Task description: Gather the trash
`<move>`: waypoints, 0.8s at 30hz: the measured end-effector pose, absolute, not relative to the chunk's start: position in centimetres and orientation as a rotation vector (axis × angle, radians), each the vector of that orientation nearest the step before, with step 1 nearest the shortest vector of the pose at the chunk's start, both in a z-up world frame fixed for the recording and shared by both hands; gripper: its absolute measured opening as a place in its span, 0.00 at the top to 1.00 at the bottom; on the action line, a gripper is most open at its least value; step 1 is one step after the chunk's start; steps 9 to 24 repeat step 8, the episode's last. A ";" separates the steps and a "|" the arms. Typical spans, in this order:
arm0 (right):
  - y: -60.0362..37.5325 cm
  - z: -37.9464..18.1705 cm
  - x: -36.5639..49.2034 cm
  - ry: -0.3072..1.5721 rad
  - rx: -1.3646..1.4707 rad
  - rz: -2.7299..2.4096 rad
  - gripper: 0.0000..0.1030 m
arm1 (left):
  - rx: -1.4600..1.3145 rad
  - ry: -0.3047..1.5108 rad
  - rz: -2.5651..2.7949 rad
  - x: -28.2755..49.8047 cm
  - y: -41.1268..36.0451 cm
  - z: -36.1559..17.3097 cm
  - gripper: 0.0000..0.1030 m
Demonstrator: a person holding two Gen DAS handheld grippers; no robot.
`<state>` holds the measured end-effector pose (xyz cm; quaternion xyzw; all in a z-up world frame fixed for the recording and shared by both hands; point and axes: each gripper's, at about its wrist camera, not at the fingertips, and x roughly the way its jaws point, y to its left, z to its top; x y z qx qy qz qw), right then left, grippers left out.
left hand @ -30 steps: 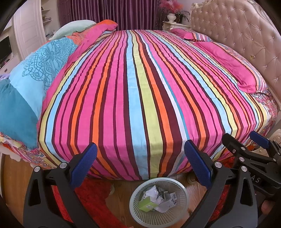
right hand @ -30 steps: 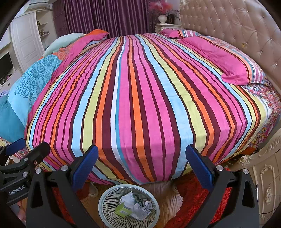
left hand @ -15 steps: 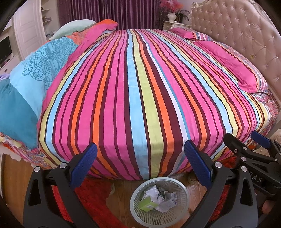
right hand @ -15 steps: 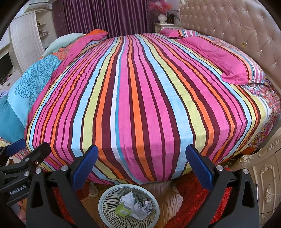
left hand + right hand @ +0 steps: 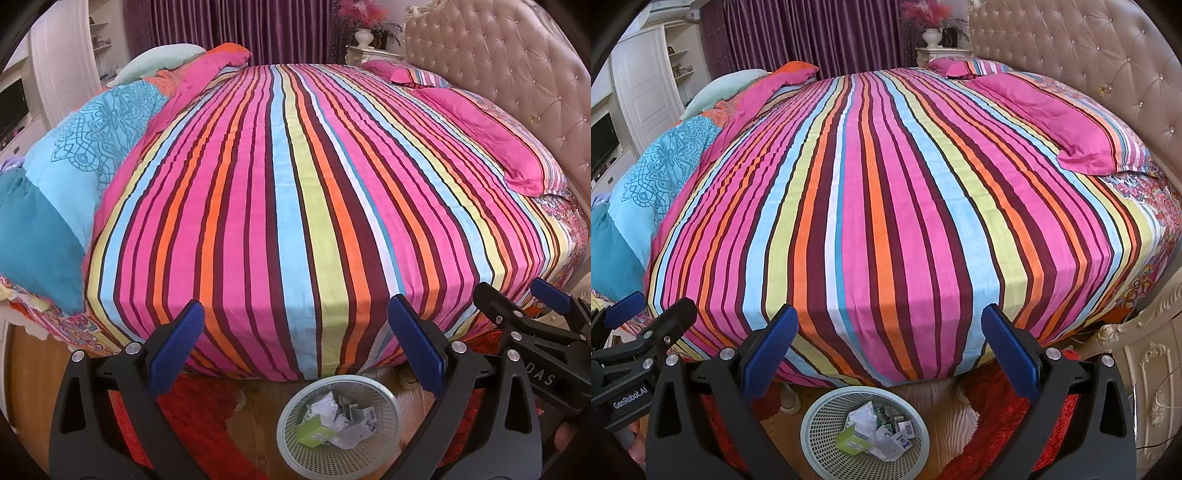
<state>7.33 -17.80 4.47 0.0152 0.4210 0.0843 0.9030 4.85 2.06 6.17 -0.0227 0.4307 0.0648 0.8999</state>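
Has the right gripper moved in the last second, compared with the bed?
No. In the left wrist view the right gripper sits at the same spot against the bed edge, and the basket looks unshifted.

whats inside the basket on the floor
The white mesh basket holds crumpled white paper, a green box and small barcoded cartons. Anything beneath that pile is covered.

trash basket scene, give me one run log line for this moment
left gripper: open, empty | right gripper: open, empty | pale green mesh trash basket: on floor by striped bed, holds green box, crumpled papers
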 end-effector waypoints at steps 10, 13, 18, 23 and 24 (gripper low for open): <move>-17.8 4.5 7.4 0.876 0.039 0.170 0.08 | -0.050 0.893 0.153 5.0 2.4 6.3 0.07; -17.8 4.5 7.4 0.876 0.039 0.170 0.08 | -0.050 0.893 0.153 5.0 2.4 6.3 0.07; -17.8 4.5 7.4 0.876 0.039 0.170 0.08 | -0.050 0.893 0.153 5.0 2.4 6.3 0.07; -17.8 4.5 7.4 0.876 0.039 0.170 0.08 | -0.050 0.893 0.153 5.0 2.4 6.3 0.07; -17.8 4.5 7.4 0.876 0.039 0.170 0.08 | -0.050 0.893 0.153 5.0 2.4 6.3 0.07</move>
